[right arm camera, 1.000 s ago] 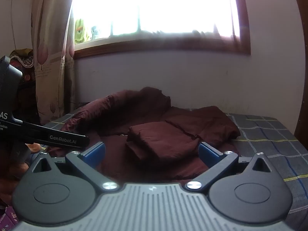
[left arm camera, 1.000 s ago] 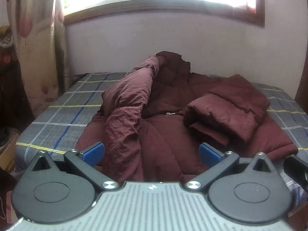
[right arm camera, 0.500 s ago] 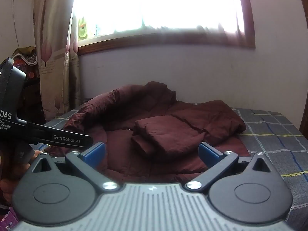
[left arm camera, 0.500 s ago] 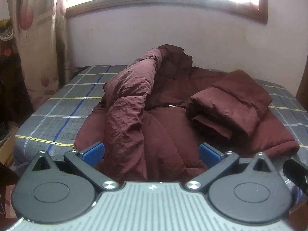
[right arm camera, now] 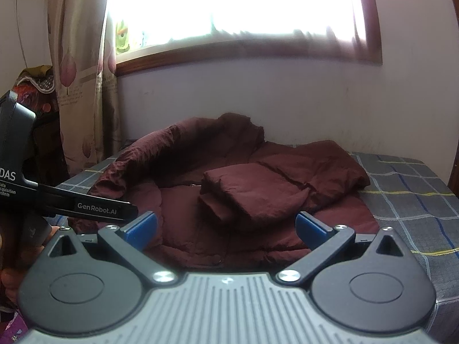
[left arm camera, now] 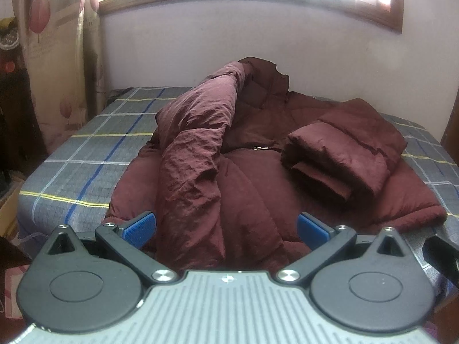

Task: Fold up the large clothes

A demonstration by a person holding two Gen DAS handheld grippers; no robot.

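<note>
Looking out from the left wrist, the left gripper [left arm camera: 226, 228] has its blue pads spread wide apart with nothing between them, held just short of the near hem of the maroon padded jacket [left arm camera: 258, 189]. The jacket lies front-up on the plaid bed [left arm camera: 86, 154], straight ahead of this gripper. Ahead and to the right, one sleeve [left arm camera: 338, 157] is already folded into a neat block on the chest; ahead and slightly left, the other sleeve [left arm camera: 195, 149] stands up in a loose, crumpled ridge running away toward the collar. My reading is that the sleeve stage is half done, and the next move calls for pinching that loose sleeve near its cuff end and laying it flat across the body. The stiff puffy fabric may well spring back, so a firm bite looks needed.

From the right wrist, the right gripper [right arm camera: 226, 226] is likewise spread open and empty, a little back from the hem. The jacket [right arm camera: 229, 229] is directly ahead, the folded sleeve [right arm camera: 246, 192] just beyond its pads, the loose sleeve [right arm camera: 137, 157] ahead and far left. The body of the left gripper [right arm camera: 71, 203] crosses the left edge of this view, close beside it, so reaching leftward would risk a clash. A curtain [right arm camera: 83, 71] hangs far left and a bright window [right arm camera: 229, 8] sits above the wall ahead; neither intrudes.
</note>
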